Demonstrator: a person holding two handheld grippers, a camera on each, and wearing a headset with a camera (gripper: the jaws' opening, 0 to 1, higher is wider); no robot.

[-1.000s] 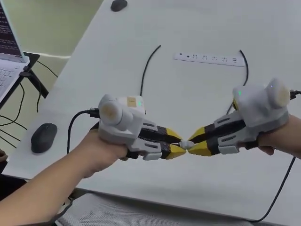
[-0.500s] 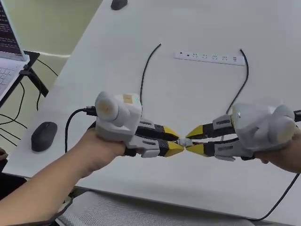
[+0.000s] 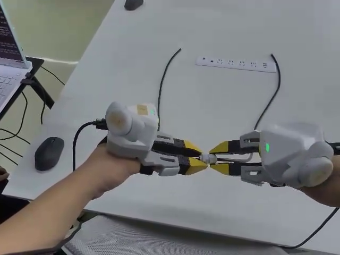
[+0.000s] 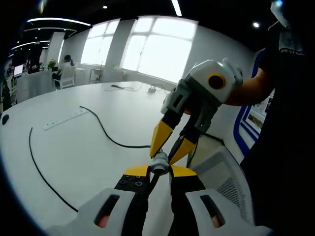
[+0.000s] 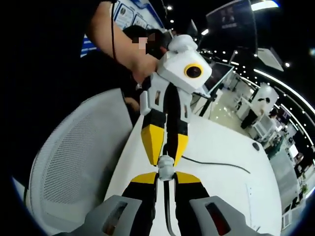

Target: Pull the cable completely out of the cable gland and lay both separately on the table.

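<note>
held tip to tip above the white table (image 3: 133, 37); left gripper (image 3: 201, 159) with jaws pressed on the small grey cable gland (image 4: 160, 163); right gripper (image 3: 217, 158) pinching the thin cable (image 5: 166, 196) just beside it; behind, on the table, a power strip (image 3: 235, 64) and a loose black cord (image 3: 163, 79); far left, a mouse (image 3: 49, 154).

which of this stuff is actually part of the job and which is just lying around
For the job: cable gland, pinched between the left gripper and right gripper; cable, running back between the right jaws; table, where both should end up.

Lying about: power strip, loose black cord, mouse, laptop.
</note>
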